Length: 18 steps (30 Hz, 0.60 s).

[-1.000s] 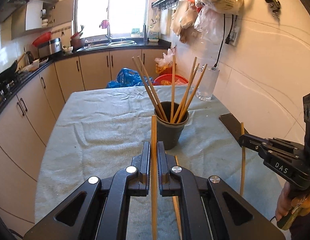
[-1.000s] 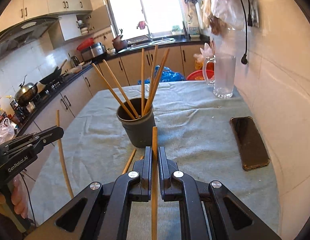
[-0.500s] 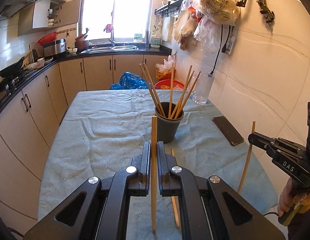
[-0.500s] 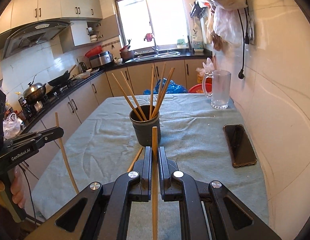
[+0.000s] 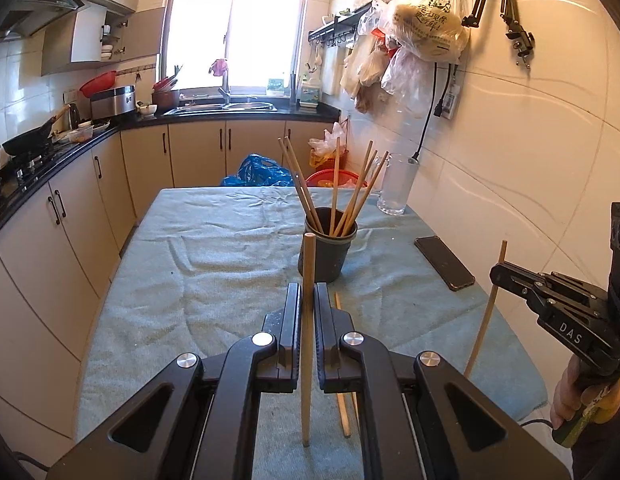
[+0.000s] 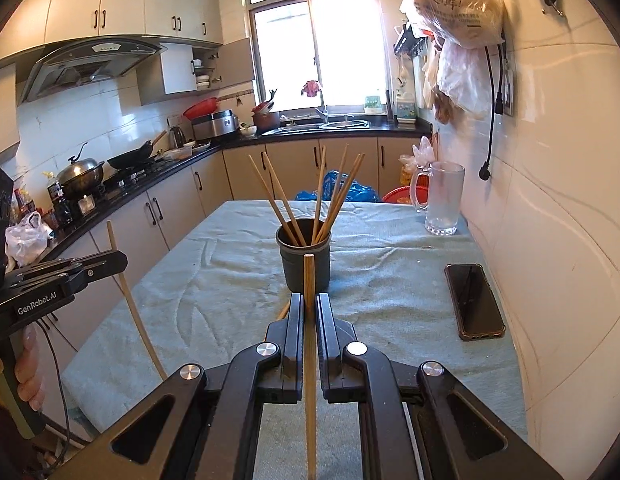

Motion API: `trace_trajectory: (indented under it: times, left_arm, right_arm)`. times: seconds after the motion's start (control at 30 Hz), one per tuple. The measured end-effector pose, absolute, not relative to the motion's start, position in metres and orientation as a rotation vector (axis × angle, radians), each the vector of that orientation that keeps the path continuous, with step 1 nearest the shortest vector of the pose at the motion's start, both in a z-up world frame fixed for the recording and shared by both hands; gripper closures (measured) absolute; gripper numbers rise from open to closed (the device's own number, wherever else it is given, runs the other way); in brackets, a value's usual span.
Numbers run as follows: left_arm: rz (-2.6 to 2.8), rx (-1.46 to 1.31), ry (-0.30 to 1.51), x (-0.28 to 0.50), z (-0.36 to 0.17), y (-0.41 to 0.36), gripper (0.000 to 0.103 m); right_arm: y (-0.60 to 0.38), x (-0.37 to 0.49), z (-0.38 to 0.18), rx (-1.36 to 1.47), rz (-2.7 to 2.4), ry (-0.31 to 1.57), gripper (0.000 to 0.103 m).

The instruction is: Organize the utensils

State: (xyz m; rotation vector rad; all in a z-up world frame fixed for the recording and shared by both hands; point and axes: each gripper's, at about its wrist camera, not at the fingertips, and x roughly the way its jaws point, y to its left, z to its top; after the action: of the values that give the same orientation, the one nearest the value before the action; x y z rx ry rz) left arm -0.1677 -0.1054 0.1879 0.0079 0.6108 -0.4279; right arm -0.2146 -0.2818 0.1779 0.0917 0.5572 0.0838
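A dark cup (image 5: 325, 254) holding several wooden chopsticks stands mid-table; it also shows in the right wrist view (image 6: 305, 262). My left gripper (image 5: 306, 294) is shut on an upright chopstick (image 5: 307, 264), raised above the table short of the cup. My right gripper (image 6: 308, 300) is shut on another upright chopstick (image 6: 309, 276), also short of the cup. The right gripper shows at the right edge of the left wrist view (image 5: 494, 273), the left gripper at the left edge of the right wrist view (image 6: 122, 258). Loose chopsticks (image 5: 341, 396) lie on the cloth.
A grey-green cloth (image 5: 214, 264) covers the table. A black phone (image 6: 473, 300) lies near the right wall. A glass mug (image 6: 443, 198) stands at the far right corner. Cabinets and a stove counter run along the left.
Both grippers have pulled back and risen from the cup, each still holding its chopstick; the cup looks farther away in both views.
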Motion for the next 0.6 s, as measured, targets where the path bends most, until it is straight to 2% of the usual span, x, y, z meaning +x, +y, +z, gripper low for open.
trace_trajectory:
  times: [0.6]
  left_arm:
    - [-0.430,-0.067,0.591,-0.181,0.201,-0.090,0.097]
  right_arm:
    - [-0.294,-0.216,0.183,0.136,0.087,0.545,0.097]
